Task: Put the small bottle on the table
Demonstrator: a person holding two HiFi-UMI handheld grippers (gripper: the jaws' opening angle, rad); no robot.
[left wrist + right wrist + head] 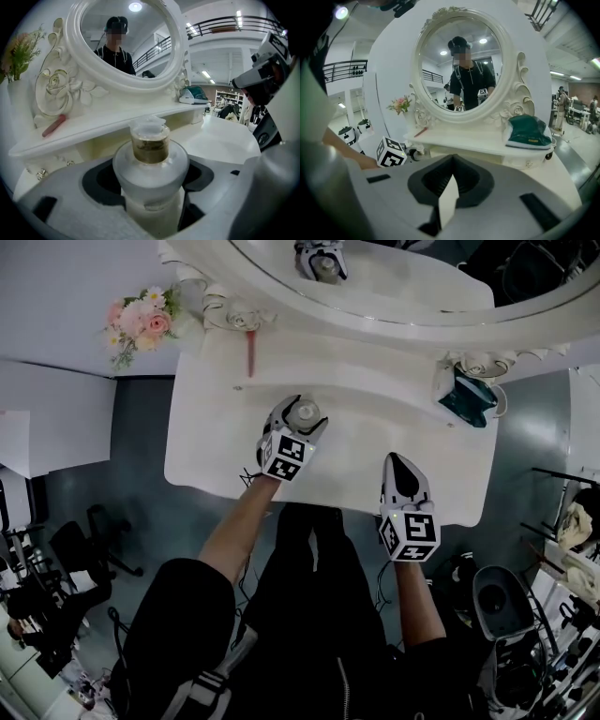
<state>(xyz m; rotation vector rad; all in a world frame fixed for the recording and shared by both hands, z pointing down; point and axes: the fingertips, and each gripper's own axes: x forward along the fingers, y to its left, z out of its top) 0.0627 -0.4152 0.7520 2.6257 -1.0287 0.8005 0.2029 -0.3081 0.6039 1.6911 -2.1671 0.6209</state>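
My left gripper (302, 416) is shut on the small bottle (307, 412), a frosted white bottle with an amber neck and a clear cap. It hovers over the left middle of the white dressing table (375, 442). In the left gripper view the small bottle (150, 168) stands upright, with a jaw pressing on each side. Whether its base touches the tabletop is hidden. My right gripper (397, 463) is shut with nothing in it, low over the table's front right part. In the right gripper view its pads (448, 199) meet in a line.
A raised shelf (356, 357) runs along the back under an oval mirror (394, 282). On the shelf lie a red stick (251, 354) at the left and a green packet in a white dish (466, 396) at the right. Pink flowers (139, 322) stand at the far left.
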